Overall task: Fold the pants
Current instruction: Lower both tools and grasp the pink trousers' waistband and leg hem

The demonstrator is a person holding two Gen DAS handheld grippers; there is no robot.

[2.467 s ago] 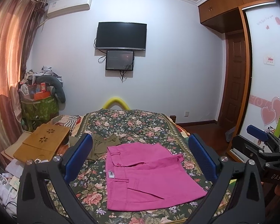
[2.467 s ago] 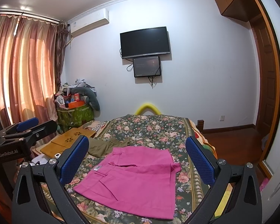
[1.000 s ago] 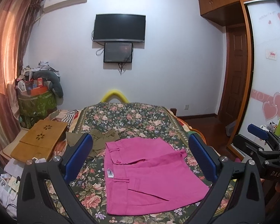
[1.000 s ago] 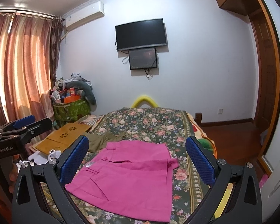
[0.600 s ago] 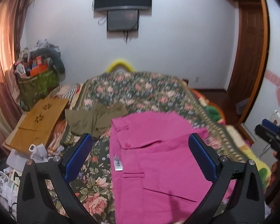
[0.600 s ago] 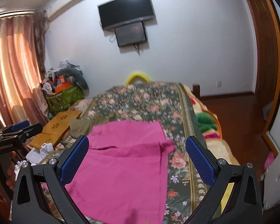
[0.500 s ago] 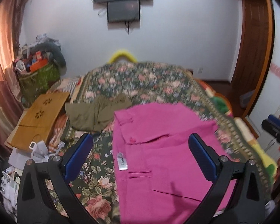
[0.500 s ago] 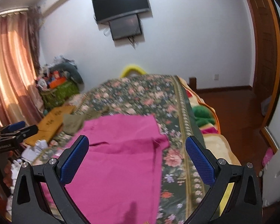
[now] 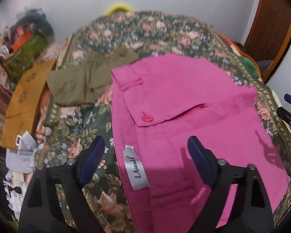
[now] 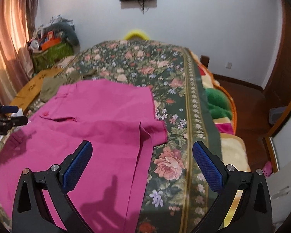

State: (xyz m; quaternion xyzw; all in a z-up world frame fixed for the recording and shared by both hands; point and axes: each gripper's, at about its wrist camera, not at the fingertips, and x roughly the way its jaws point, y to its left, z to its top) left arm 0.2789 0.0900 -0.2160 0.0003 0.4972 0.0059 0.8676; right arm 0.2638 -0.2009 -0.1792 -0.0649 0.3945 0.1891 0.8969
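Pink pants (image 9: 194, 116) lie spread flat on the floral bedspread (image 9: 145, 29), waistband at the left with a white label (image 9: 134, 171) and a pink button (image 9: 147, 118). My left gripper (image 9: 145, 155) is open and empty, just above the waistband edge near the label. In the right wrist view the pink pants (image 10: 91, 120) fill the lower left. My right gripper (image 10: 141, 165) is open and empty, above the pants' right edge near a fold (image 10: 145, 134). The left gripper (image 10: 5, 116) shows at that view's left edge.
Olive-green pants (image 9: 83, 77) lie crumpled beyond the pink pants. A wooden lap table (image 9: 27, 97) and papers (image 9: 21, 151) sit left of the bed. A green bin of clutter (image 10: 50, 52) stands by the curtain. Blankets (image 10: 219, 101) hang off the bed's right side.
Both grippers have tilted down and moved closer to the bed. The pink pants now fill much more of both views. Both grippers stay open.
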